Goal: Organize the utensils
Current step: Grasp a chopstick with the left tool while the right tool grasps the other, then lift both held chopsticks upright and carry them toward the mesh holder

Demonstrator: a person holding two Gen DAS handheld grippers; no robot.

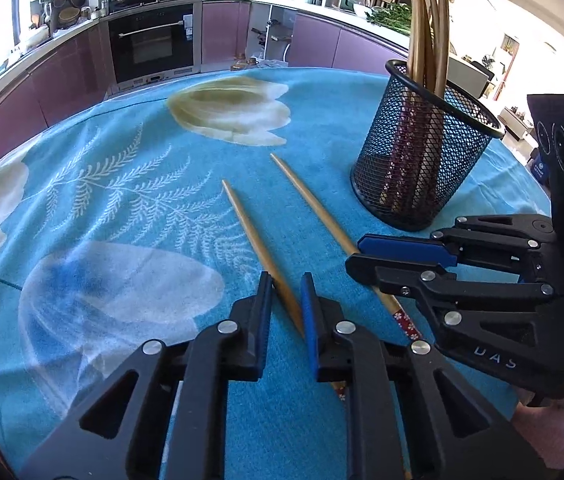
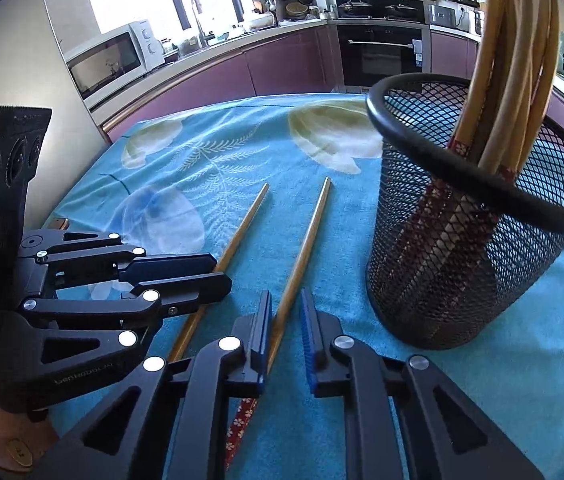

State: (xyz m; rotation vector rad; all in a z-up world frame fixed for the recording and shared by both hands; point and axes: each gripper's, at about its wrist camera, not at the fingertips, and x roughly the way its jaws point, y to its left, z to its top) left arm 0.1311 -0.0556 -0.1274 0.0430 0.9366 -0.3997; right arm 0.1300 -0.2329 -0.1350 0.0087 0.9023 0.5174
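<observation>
On the blue floral tablecloth (image 1: 130, 208) stands a mesh holder (image 1: 422, 160) of chopsticks; two loose chopsticks (image 1: 250, 228) lie beside it, each between the parted fingers of the left gripper (image 1: 286, 300) and right gripper (image 2: 286, 312).

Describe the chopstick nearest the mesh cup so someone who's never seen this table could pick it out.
Start at the black mesh holder standing on the blue floral tablecloth. Two loose chopsticks lie side by side just left of it. The one you want is nearer the holder, running between the right gripper fingers; its neighbour passes under the left gripper.
</observation>
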